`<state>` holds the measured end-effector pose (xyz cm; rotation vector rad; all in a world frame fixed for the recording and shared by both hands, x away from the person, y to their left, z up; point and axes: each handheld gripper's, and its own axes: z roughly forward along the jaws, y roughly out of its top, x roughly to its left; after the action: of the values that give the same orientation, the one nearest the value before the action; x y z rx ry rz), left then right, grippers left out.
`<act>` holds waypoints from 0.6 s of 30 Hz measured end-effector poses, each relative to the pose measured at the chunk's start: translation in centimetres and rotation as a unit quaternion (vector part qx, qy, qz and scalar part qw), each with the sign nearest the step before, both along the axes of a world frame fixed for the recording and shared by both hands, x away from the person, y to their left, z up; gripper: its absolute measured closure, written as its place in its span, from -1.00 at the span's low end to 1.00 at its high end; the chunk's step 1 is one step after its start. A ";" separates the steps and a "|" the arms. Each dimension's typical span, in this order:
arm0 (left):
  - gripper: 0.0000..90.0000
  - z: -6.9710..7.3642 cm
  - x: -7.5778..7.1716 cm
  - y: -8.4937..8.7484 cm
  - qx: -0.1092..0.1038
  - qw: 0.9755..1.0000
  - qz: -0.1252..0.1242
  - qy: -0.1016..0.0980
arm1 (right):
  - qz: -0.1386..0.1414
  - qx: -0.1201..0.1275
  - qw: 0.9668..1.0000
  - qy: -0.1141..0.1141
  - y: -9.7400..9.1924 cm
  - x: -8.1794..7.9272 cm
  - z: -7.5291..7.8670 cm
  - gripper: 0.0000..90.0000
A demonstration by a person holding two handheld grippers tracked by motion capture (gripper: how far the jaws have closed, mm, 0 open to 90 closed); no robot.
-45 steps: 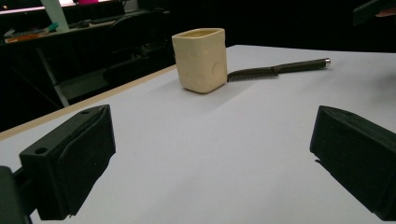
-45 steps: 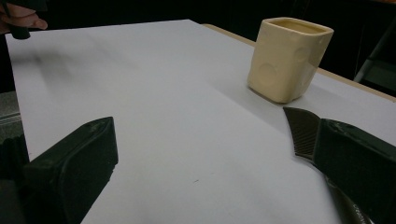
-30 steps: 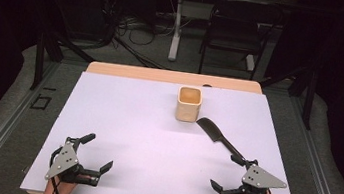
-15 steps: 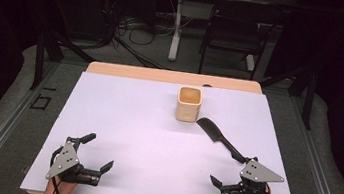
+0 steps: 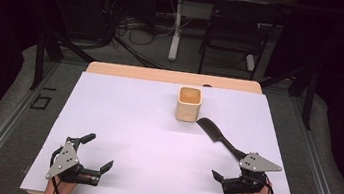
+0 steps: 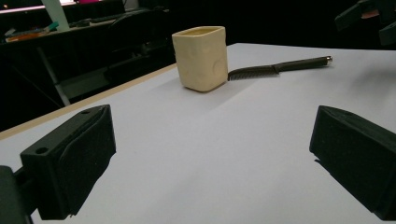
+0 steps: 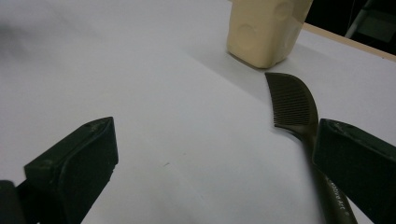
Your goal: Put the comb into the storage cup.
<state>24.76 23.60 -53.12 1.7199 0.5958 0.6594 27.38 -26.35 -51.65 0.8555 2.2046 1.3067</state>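
- The left gripper (image 5: 100, 152) rests near the table's (image 5: 127, 116) front-left corner, jaws spread wide, holding nothing.
- The right gripper (image 5: 229, 165) sits front-right, likewise wide open and empty.
- A cream cup (image 5: 189, 104) stands toward the far middle, the dark comb (image 5: 215, 134) lying just beside it.
- The right gripper view shows the comb's fine teeth (and lettering along its handle, too small to read).

Items counted on bench (image 5: 121, 120): one cream cup (image 5: 189, 104); one dark comb (image 5: 219, 137). Two tongs were present: left tongs (image 5: 99, 154), right tongs (image 5: 229, 164). One chair (image 5: 235, 24) stood behind.
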 end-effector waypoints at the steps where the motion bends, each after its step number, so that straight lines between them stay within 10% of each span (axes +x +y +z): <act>1: -0.99 0.0 0.0 0.0 0.001 1.000 0.001 0.000 | -0.001 -0.004 1.000 0.003 0.0 0.1 0.0 -1.00; 18: -0.99 0.0 -0.1 -0.1 0.001 1.000 0.004 -0.003 | -0.014 -0.049 0.997 0.066 -0.1 2.7 0.4 -1.00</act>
<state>24.71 23.55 -53.11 1.7185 0.5984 0.6704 30.06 -26.48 -51.24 0.9553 2.3275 1.1476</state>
